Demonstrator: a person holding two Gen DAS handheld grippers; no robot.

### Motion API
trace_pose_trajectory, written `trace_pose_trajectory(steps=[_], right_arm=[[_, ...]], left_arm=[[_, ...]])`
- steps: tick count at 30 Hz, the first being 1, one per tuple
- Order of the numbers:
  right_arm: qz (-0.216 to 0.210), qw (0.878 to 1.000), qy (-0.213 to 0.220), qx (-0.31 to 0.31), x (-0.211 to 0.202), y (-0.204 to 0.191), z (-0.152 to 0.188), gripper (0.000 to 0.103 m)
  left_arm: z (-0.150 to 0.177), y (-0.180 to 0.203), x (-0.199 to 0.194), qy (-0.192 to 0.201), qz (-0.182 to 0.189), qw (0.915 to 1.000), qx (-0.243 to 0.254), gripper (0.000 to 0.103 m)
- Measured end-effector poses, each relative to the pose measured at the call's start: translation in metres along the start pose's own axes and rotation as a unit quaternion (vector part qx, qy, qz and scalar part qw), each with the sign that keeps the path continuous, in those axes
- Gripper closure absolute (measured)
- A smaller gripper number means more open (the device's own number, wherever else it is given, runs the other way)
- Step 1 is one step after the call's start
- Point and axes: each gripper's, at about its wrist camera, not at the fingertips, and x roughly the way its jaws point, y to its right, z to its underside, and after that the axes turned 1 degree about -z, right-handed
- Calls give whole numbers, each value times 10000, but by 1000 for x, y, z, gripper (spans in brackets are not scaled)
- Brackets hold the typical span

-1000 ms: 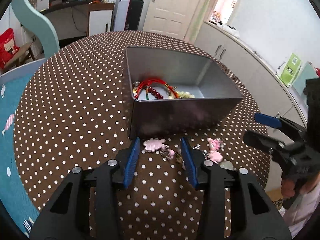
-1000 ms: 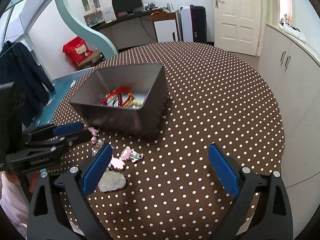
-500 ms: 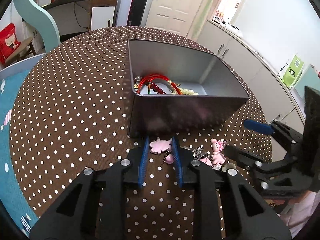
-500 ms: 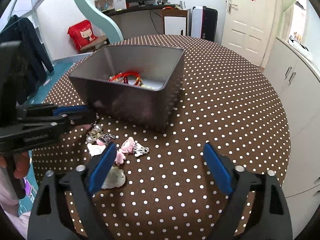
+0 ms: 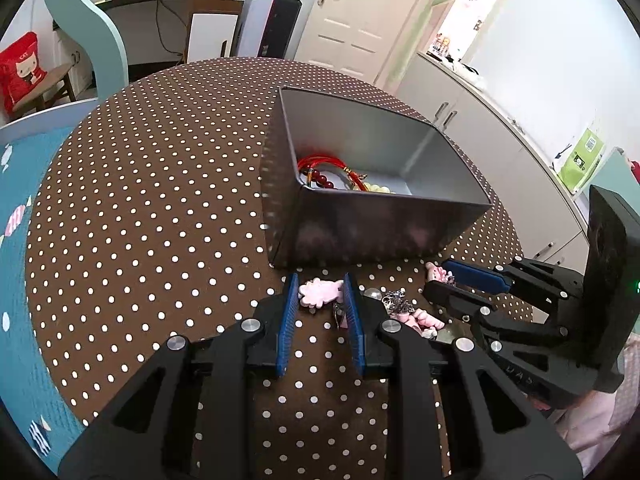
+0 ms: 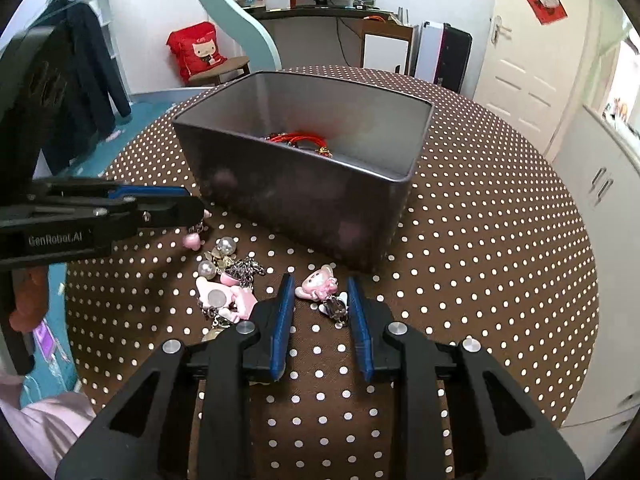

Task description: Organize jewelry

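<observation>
A grey metal box point(image 5: 384, 216) point(image 6: 304, 200) stands on the dotted round table and holds red cord bracelets point(image 5: 320, 166) point(image 6: 300, 140) and pale beads. In front of it lies a pile of pink charms, chains and pearls point(image 6: 228, 280). My left gripper point(image 5: 320, 284) is shut on a flat pink charm point(image 5: 318, 292), with a small trinket hanging from it; it also shows in the right wrist view point(image 6: 188, 210). My right gripper point(image 6: 320, 284) has closed in around a pink cat charm point(image 6: 318, 286) with a dark trinket; its jaws stand just beside it.
The brown dotted table point(image 5: 160, 200) drops off close behind the charms. A teal floor mat point(image 5: 16, 208) lies to the left. White cabinets point(image 5: 500, 140) stand to the right. A desk, a door and a red bag are far behind.
My left gripper closed onto the flat pink charm. My right gripper moved forward and left to the cat charm and its jaws narrowed from wide open to just around it.
</observation>
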Motion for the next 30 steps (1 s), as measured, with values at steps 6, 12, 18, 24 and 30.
trace_pose_trajectory(steps=[6,12,18,24,30], right_arm=[[16,10000,12,27,-3,1,-5,78],[66,9997,223,32,-18,3,-11,78],[81,9986,518,-20,-40,3,-18,78],[66,9969,775,-63,-52,4,-32,78],[69,9965,830,-53,-46,7,-47,78]], left_arm=[[1,5,-5,69,56,10000,42,80],[-3,10,-17,224,105,9997,93,80],[-7,17,-32,427,131,9988,220,80],[-19,26,-47,652,181,9971,357,80],[-33,37,-53,852,291,9949,446,80]])
